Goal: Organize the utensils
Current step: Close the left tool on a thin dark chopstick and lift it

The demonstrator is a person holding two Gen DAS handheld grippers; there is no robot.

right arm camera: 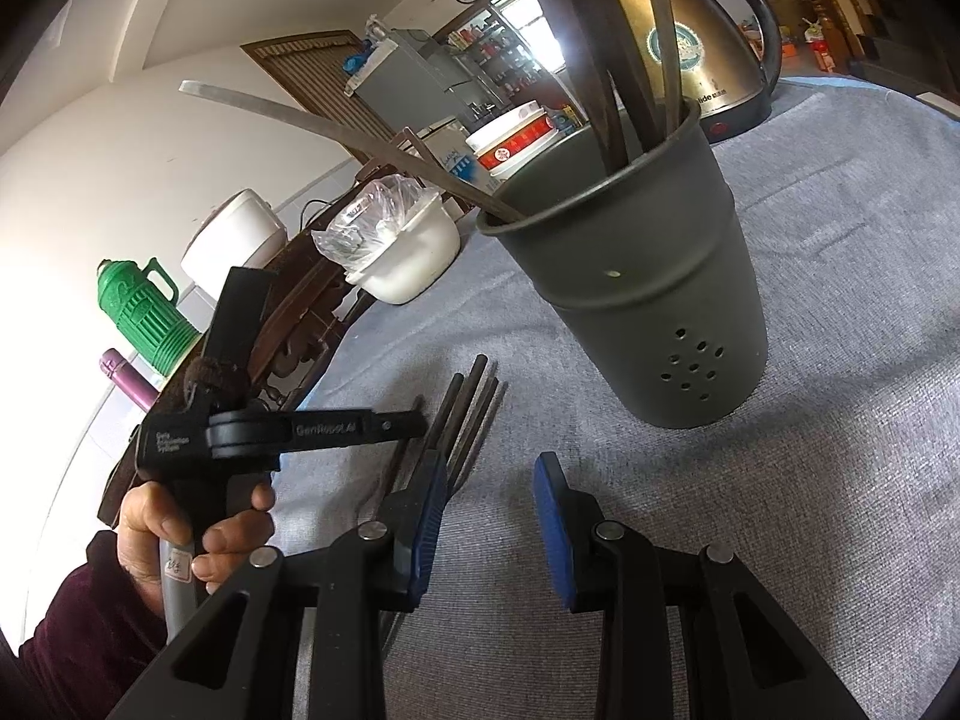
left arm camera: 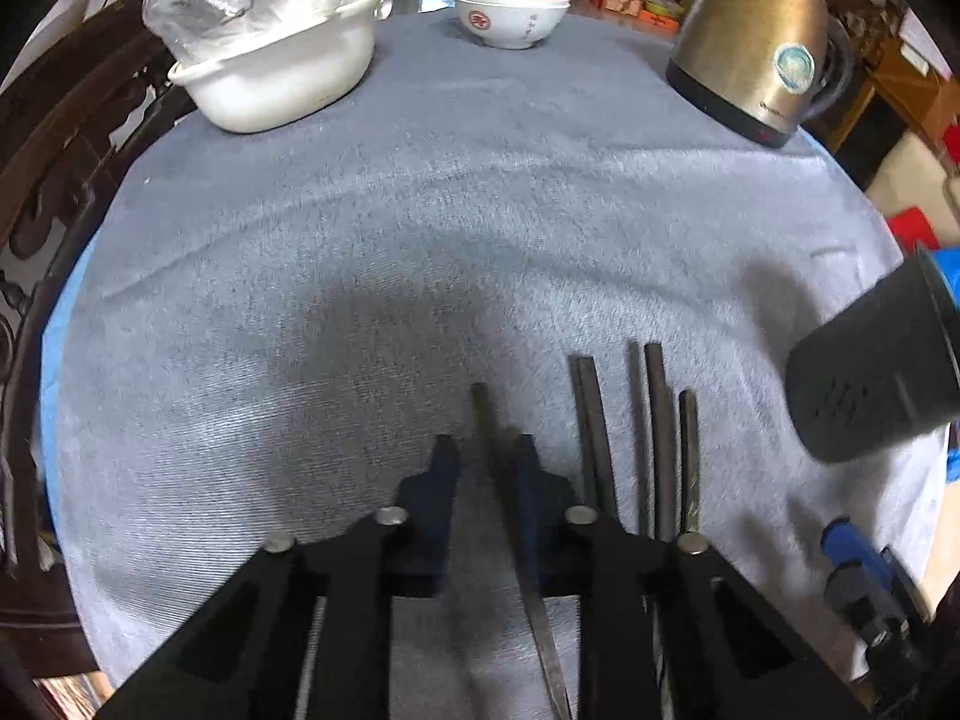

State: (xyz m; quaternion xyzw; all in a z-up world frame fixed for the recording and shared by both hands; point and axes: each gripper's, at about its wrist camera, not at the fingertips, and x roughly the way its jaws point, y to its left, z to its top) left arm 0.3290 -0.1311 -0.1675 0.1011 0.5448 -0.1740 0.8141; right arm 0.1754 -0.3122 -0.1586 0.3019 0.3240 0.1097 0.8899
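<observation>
Chopsticks lie on the grey cloth of the counter [left arm camera: 420, 210], dark and slim, side by side near its front edge. The left claw [left arm camera: 483, 450] points steeply down over them, and one chopstick [left arm camera: 489, 438] runs between its fingers, lying against the right-hand finger with a gap on the other side; whether the pads really pinch it I cannot tell. Just right of that claw rest the loose chopsticks [left arm camera: 657, 438], four or so, nearly parallel. The right claw [right arm camera: 492, 480] hangs low over the cloth with its blue pads [right arm camera: 549, 498] apart and nothing between them. To its left a person's hand [right arm camera: 180, 534] in a dark red sleeve grips the handle of the left tool. Beyond the right claw stands the dark grey holder [right arm camera: 648, 300], upright, with drain holes low on its wall and several chopsticks already in it, one leaning far out to the left. Farther back sit a white tub [left arm camera: 270, 78] with clear plastic in it at far left, a stack of red-and-white bowls [left arm camera: 510, 0] in the middle, and a brass-coloured kettle [left arm camera: 756, 54] at far right.
</observation>
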